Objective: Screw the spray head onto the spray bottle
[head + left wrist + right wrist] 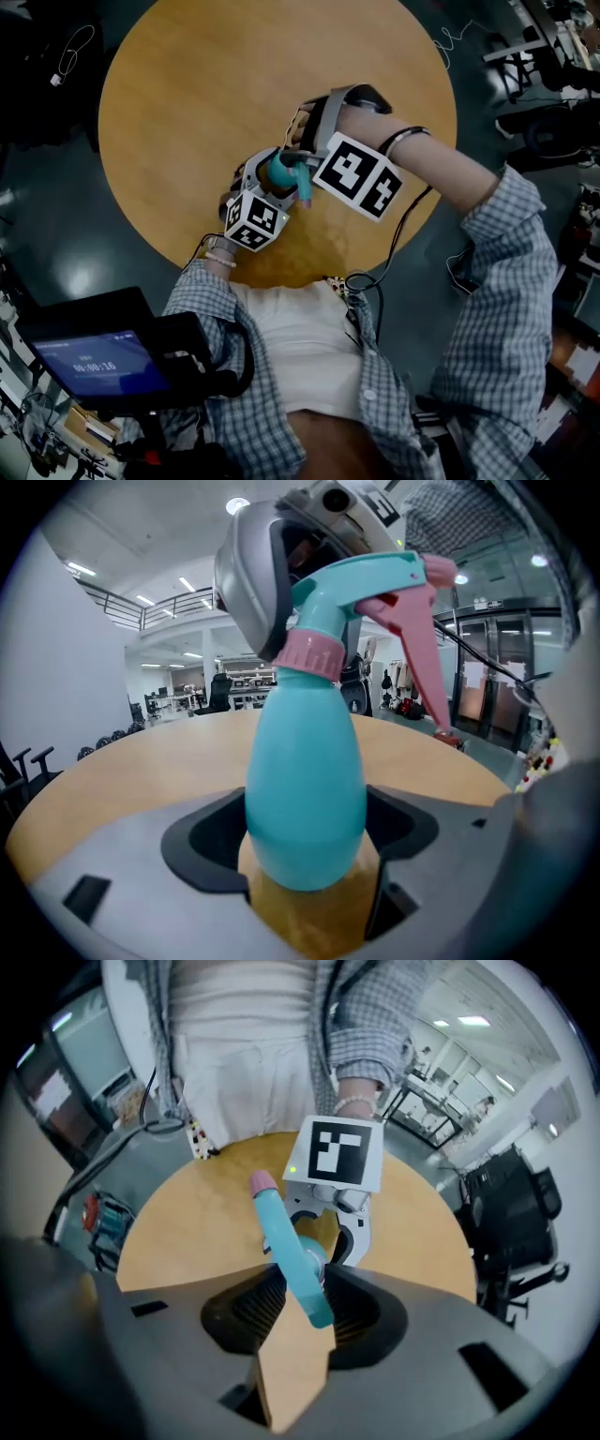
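- spray bottle (pixel 305 799) upright by near edge of counter (pixel 187 112), left tongs (pixel 305 832) clamped on its belly; hold rigid
- spray head (pixel 361 583) on neck, right tongs (pixel 309 1302) clamped on it from above
- twist about neck axis, no tilt, or threads cross

**Round wooden table on a dark, glossy floor**

The table (pixel 187 112) has a round, honey-coloured wooden top with a smooth, faintly grained surface. It stands on a dark grey-green floor (pixel 56 225) that shines with reflected light. Near the edge closest to the person, the wood darkens under a shadow. There the teal spray bottle (pixel 305 789) sits low over the top, but whether its base touches the wood cannot be told. A white cable (pixel 56 81) lies on the floor beyond the table's far left rim.
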